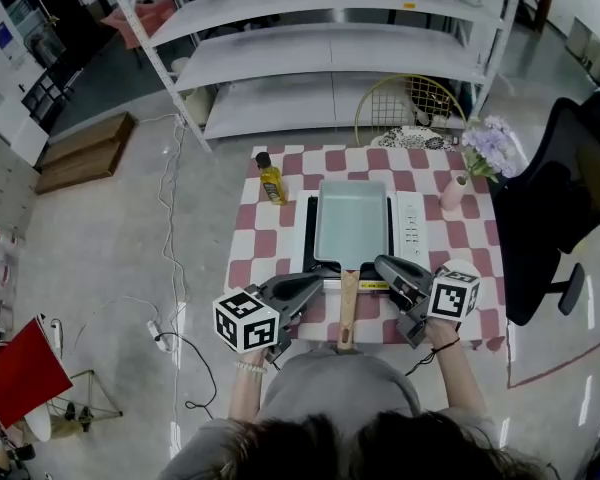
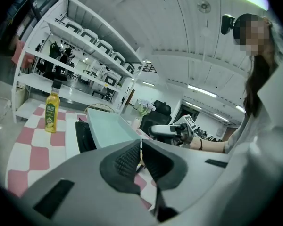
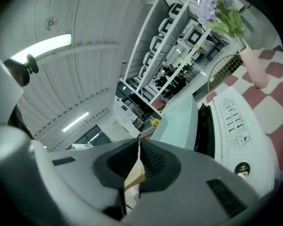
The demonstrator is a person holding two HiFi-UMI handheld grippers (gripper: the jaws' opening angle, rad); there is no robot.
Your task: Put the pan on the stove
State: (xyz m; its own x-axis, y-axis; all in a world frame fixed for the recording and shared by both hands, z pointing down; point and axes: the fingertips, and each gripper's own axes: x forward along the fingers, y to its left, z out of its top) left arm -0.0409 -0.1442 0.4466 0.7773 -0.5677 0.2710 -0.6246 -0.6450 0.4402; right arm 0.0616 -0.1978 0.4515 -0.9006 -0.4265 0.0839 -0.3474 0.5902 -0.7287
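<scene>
My left gripper (image 1: 316,281) sits near left and my right gripper (image 1: 382,265) near right, tips angled inward toward each other. Each has its jaws pressed together, gripping nothing. My left forearm (image 1: 240,396) and right forearm (image 1: 458,368) reach forward.

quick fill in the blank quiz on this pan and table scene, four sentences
1. The pan sits on the ___.
2. The bottle left of the pan is ___ in colour.
3. The flowers in the vase are ___.
4. The left gripper and the right gripper both have their jaws ___, with nothing held.

Missing words: stove; yellow; purple; shut
</scene>
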